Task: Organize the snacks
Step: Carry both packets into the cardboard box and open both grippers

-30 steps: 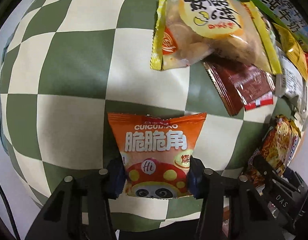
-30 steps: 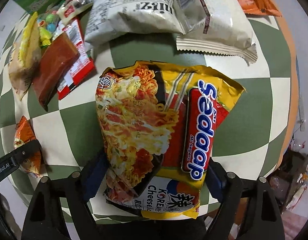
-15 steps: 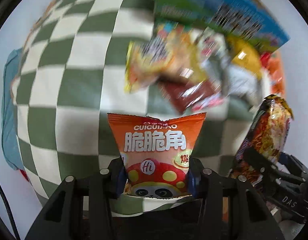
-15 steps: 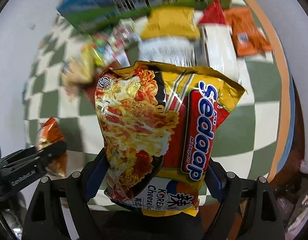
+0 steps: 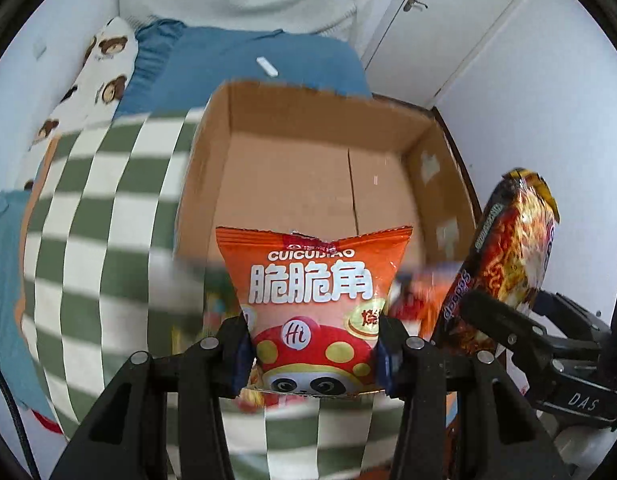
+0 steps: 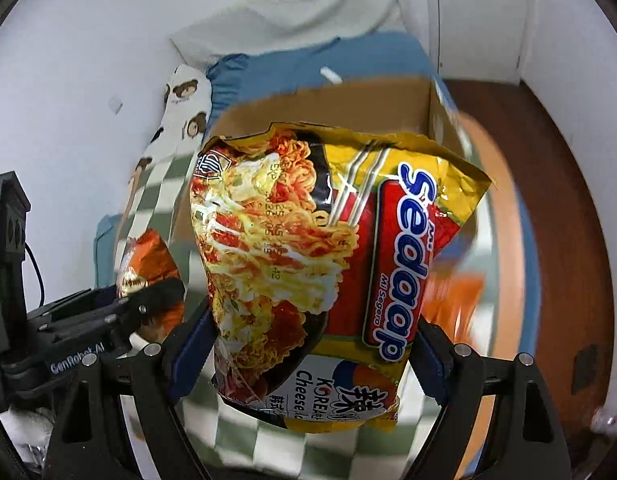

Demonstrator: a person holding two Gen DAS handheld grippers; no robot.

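Looking past my grippers, I see white walls [image 5: 508, 60], a blue-sheeted bed [image 5: 244, 60] under a green-checked blanket [image 5: 100, 208], and an open cardboard box [image 5: 308, 168]. My right gripper [image 6: 312, 354] clamps a Sedaap noodle packet [image 6: 320, 264]; my left gripper [image 5: 314, 356] pinches an orange crisp bag [image 5: 312, 280], both held before the box.

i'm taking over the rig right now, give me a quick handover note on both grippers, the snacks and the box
Left gripper: shut on the orange snack bag, fingers pinching its lower sides.
Right gripper: shut on the yellow noodle packet, gripped near its bottom.
Both packs are in the air in front of the open cardboard box, which sits on the checkered cloth and looks empty as far as visible.
Done: both packs picked up.
Left: drop both into the box, then fetch the remaining snacks, blurred below the grippers.
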